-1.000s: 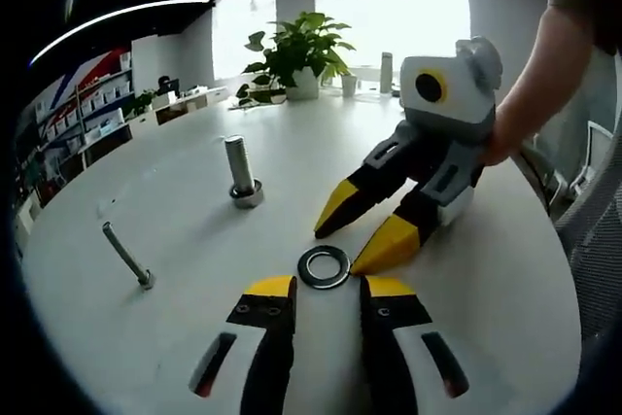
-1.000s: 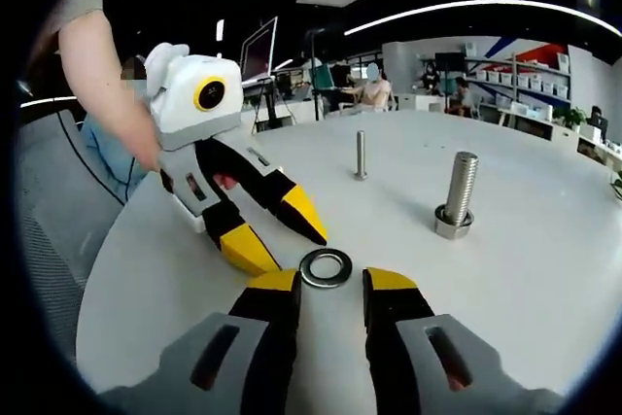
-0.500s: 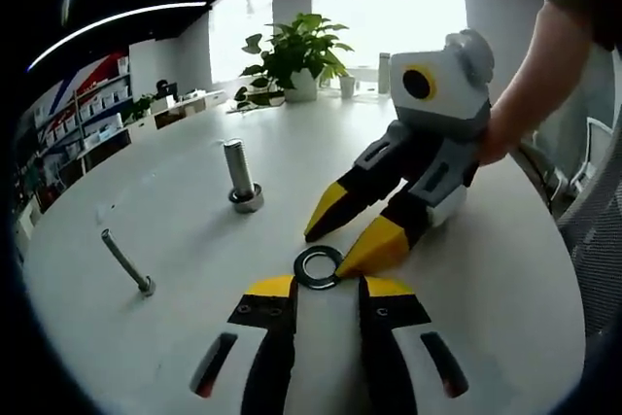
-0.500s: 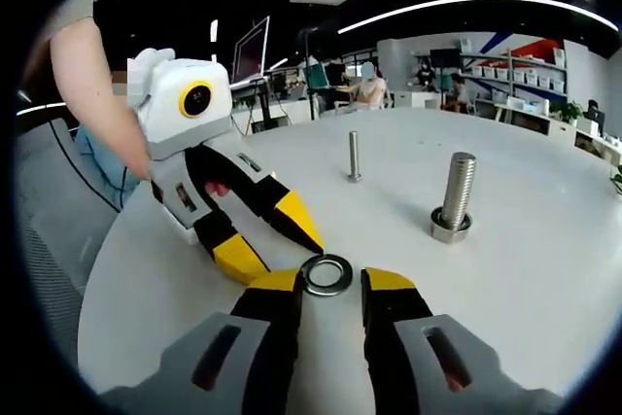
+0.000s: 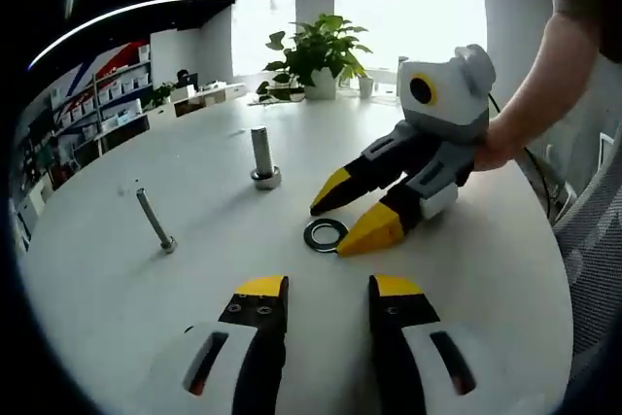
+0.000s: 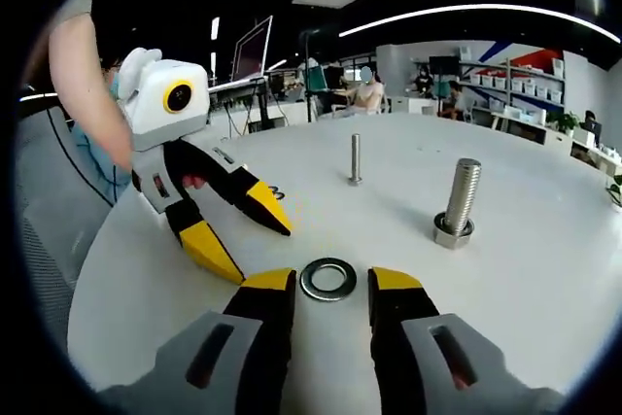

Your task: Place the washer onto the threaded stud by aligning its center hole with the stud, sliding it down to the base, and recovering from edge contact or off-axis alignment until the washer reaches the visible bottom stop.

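- In the left gripper view, the left gripper (image 5: 323, 287) sat at six o'clock with its yellow-tipped jaws spread apart and nothing between them, resting low over the white round table (image 5: 126, 318).
- Just beyond those tips lay the washer (image 5: 326, 234), flat on the table, clear of the left jaws.
- The right gripper (image 5: 355, 211) came in from two o'clock in a person's hand (image 5: 496, 143), jaws parted and empty; its nearer yellow tip sat right at the washer's edge, and contact could not be made out.
- Farther on, at about eleven o'clock, the thick threaded stud (image 5: 262, 157) stood upright on its base, well apart from the washer.
- At nine o'clock a thin bolt (image 5: 155, 221) stood on its head, leaning in the fisheye.
- A potted plant (image 5: 319, 55) stood at twelve o'clock by the bright windows.
- In the right gripper view, the washer (image 6: 328, 279) lay between the right gripper's (image 6: 330, 281) open tips, ungrasped.
- The left gripper (image 6: 243, 230) hung at ten o'clock, jaws apart.
- The stud (image 6: 457, 201) rose at two o'clock, the thin bolt (image 6: 356, 158) at twelve.
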The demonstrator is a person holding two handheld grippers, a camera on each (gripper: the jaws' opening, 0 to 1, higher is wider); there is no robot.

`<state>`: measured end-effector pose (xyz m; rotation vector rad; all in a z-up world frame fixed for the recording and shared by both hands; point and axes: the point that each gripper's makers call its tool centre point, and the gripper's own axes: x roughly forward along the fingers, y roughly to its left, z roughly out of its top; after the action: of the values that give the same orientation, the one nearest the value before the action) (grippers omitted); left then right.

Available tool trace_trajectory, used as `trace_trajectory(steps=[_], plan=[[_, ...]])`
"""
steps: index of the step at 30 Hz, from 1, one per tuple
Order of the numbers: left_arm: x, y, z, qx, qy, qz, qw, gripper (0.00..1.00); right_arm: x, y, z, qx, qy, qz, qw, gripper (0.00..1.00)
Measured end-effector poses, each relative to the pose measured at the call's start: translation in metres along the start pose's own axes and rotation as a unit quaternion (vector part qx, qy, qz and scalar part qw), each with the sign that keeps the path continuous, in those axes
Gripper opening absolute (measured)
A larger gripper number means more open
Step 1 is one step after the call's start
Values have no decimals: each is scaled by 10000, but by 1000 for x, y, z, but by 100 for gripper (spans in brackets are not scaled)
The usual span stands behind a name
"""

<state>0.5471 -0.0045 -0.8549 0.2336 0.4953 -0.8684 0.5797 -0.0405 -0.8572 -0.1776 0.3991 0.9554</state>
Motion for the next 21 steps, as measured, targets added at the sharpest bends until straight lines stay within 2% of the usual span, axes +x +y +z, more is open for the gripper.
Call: trace_trajectory(steps=[7,12,21], plan=[[-14,8,21,-274,-442,461,9976,35,0,0,-1,-76,7,-143,9999,32],[-23,11,31,-343,-631,624,9955,35,0,-4,-4,-94,-51,-251,9996,32],[-53,20,58,-528,-1088,1007,9875,35,2,-6,-7,-77,-106,-445,9989,31]])
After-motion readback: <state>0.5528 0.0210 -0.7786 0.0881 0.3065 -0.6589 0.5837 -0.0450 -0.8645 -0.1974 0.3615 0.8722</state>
